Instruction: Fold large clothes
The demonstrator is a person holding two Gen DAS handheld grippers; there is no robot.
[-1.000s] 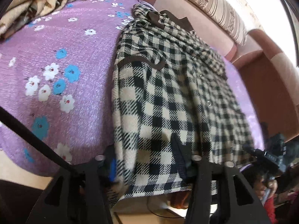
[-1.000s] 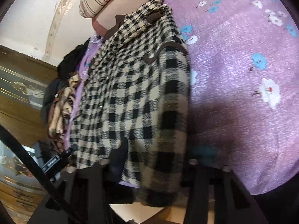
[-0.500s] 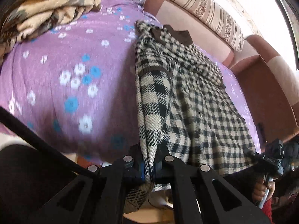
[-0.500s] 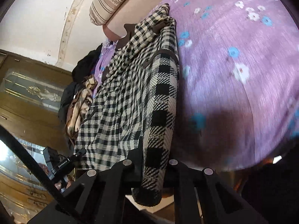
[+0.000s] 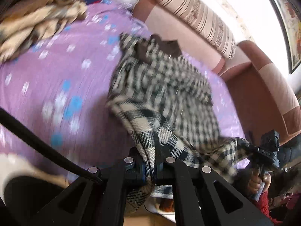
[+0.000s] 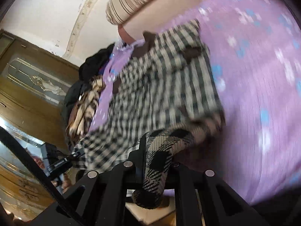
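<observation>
A black-and-cream checked garment (image 5: 169, 86) with brown trim lies on the purple flowered bedspread (image 5: 56, 86). My left gripper (image 5: 150, 162) is shut on its near hem corner, raised above the bed. My right gripper (image 6: 156, 162) is shut on the other hem corner of the garment (image 6: 160, 94), also lifted. The near end of the cloth is bunched and raised toward the collar end. The right gripper also shows in the left wrist view (image 5: 267, 154). Both views are motion-blurred.
A striped bolster cushion (image 5: 197, 18) lies on the pink sofa back (image 5: 263, 86) beyond the garment. A tan patterned blanket (image 5: 33, 24) and dark clothes are piled at the far left. A wooden wardrobe (image 6: 28, 86) stands at the side.
Both grippers closed on the hem corners, then lifted them and carried them forward over the garment toward the collar. The near end now bunches up off the bed.
</observation>
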